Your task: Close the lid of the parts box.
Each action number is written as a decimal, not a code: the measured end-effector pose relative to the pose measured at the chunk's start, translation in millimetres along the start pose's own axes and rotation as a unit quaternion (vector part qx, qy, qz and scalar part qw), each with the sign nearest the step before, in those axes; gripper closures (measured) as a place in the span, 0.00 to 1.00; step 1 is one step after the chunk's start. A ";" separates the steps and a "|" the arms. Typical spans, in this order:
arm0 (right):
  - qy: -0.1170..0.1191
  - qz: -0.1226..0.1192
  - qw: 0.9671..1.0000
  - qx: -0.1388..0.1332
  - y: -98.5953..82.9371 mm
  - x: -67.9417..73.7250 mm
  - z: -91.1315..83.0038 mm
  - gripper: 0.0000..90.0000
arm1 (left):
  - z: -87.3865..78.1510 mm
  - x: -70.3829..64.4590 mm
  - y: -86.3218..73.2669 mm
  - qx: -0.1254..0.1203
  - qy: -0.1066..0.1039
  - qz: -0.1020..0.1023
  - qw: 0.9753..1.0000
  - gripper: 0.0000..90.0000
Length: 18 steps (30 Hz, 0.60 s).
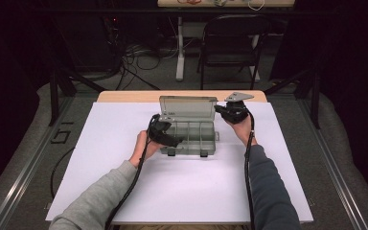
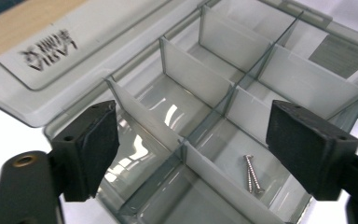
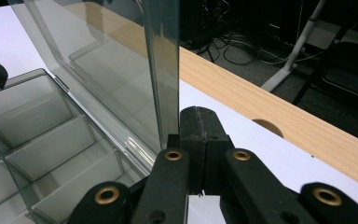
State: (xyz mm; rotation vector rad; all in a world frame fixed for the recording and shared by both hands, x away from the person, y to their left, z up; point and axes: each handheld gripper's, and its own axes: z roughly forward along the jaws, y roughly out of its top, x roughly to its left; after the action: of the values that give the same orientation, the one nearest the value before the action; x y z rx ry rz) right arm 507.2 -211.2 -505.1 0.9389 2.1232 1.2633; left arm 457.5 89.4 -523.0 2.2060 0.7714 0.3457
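Left gripper view looks between two black pads [image 2: 93, 149] that stand wide apart with nothing between them; the left gripper [image 2: 191, 154] hangs open over the grey organizer box [image 2: 200, 116]. Just beyond the pads, in the compartment nearest the right pad, lie two small screws [image 2: 253, 173], side by side and touching. The other compartments beyond the pads hold nothing that I can see. Farther past the pads the clear lid [image 2: 51, 60] leans back, with raised lettering on it.

In the right gripper view the right gripper [image 3: 199, 140] has its jaws pressed together, just beside the edge of the upright lid [image 3: 163, 70]. The lid edge stands at the left of the closed pads; whether the pads pinch it I cannot tell. To the left of these fingers are the box dividers [image 3: 51, 140].

From the high view, the box [image 1: 190, 139] sits on a white sheet [image 1: 182, 187] that covers a wooden table [image 1: 124, 96]. The left gripper [image 1: 165, 134] is at the box's left end and the right gripper [image 1: 232, 112] at the lid's right corner. Behind the table are a dark folding chair [image 1: 230, 43], floor cables [image 1: 139, 62] and black curtains [image 1: 345, 57].
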 end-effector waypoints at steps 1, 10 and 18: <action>0.000 0.000 1.000 0.000 -0.2 -0.1 0.1 1.00 | -2.5 1.2 0.2 0.000 0.000 0.000 1.000 0.17; 0.003 -0.007 1.000 0.000 -0.8 -0.2 0.1 1.00 | -37.6 25.7 5.0 -0.043 0.025 0.000 0.999 0.17; 0.003 -0.008 1.000 -0.001 0.3 1.0 -0.2 1.00 | -50.5 59.4 25.4 -0.059 0.035 -0.027 0.997 0.14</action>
State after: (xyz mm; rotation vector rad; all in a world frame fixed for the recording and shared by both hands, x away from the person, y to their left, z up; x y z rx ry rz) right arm 506.5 -210.4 -504.9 0.9156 2.1295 1.2626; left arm 491.1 142.1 -469.9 2.0686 0.8255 0.4317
